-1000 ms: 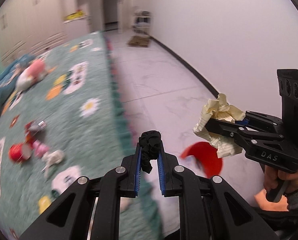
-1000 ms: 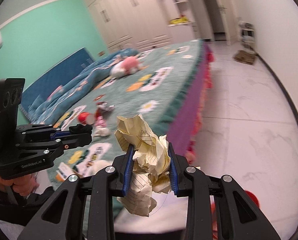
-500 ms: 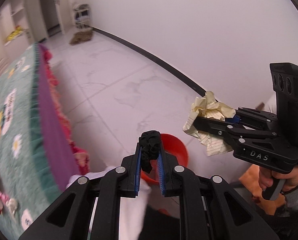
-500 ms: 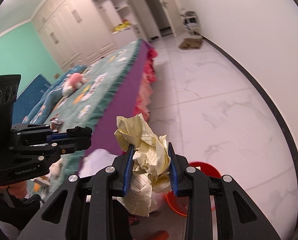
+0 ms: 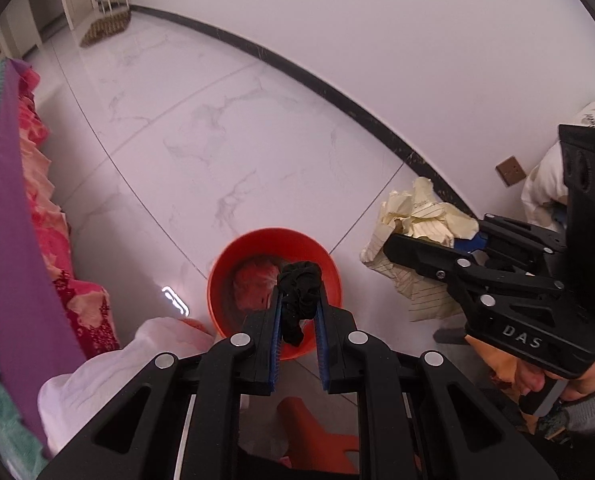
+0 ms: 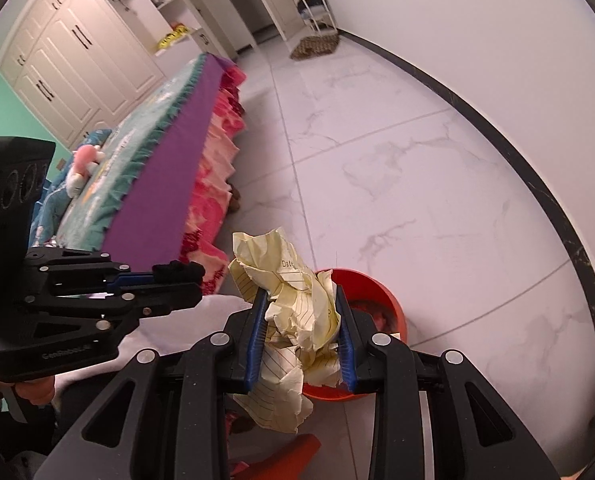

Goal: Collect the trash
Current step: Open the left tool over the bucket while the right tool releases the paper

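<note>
A bedroom in a home. A bed (image 6: 165, 148) with a teal patterned cover, purple sheet and pink ruffled skirt fills one side, a pink plush toy (image 6: 82, 164) lying on it. Cream built-in wardrobes (image 6: 77, 56) line the far wall beside a mint-green wall (image 6: 1, 96). White marble-look floor tiles (image 5: 201, 128) meet a black skirting, and a small woven mat (image 6: 315, 45) lies by the doorway.

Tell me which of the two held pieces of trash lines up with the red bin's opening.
The black wad in the left hand-held gripper: it lines up with the red bin. The yellow crumpled paper in the right hand-held gripper is off to the side.
</note>
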